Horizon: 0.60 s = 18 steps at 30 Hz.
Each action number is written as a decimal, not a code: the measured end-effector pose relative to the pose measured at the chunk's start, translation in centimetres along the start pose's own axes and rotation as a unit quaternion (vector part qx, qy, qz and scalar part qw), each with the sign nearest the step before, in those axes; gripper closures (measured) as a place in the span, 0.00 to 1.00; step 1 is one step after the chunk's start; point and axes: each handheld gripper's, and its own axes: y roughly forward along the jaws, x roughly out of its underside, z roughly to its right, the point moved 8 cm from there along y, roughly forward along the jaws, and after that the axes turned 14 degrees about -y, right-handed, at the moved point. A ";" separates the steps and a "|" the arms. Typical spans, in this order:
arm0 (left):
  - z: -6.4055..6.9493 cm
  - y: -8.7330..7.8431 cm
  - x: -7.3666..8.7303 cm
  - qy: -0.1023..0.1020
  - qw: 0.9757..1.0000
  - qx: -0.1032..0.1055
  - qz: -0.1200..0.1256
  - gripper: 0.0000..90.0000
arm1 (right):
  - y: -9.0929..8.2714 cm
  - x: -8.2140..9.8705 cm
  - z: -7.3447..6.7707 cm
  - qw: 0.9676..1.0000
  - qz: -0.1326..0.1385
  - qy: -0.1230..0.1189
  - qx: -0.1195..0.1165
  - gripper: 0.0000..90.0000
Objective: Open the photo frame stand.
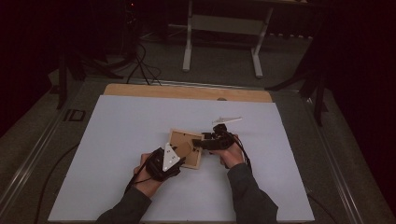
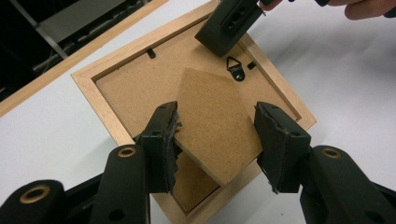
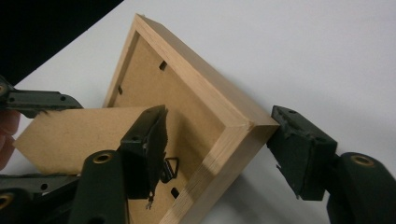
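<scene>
The picture frame (image 1: 185, 148) lies face down near the middle of the white worktop (image 1: 116, 140), its hardboard back and fold-out stand (image 2: 212, 123) turned up. It looks light and stiff: the wooden rim should take a firm pinch, while the thin stand is likely to flex or snap at its hinge, so the rim or a corner is the safer hold. The left gripper (image 2: 217, 140) comes in low from the near side, its fingers (image 2: 161, 140) spread to either side of the stand, not visibly pinching it. The right gripper (image 3: 224, 149) reaches from the right, fingers parted astride one frame corner, one inside over the back by the hanging hook (image 3: 170, 168), one outside.
</scene>
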 end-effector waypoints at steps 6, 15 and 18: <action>-0.5 0.0 0.3 -0.018 0.999 0.019 -0.019 0.57 | -0.4 -0.1 -0.1 1.000 0.002 -0.002 0.001 0.50; -0.9 -0.2 0.2 -0.109 0.989 0.083 -0.053 0.58 | -1.1 -0.7 -0.9 1.000 0.021 -0.019 -0.004 0.60; -1.1 -0.3 0.3 -0.125 0.985 0.097 -0.069 0.60 | -1.2 -0.7 -1.1 0.999 0.019 -0.026 -0.001 0.61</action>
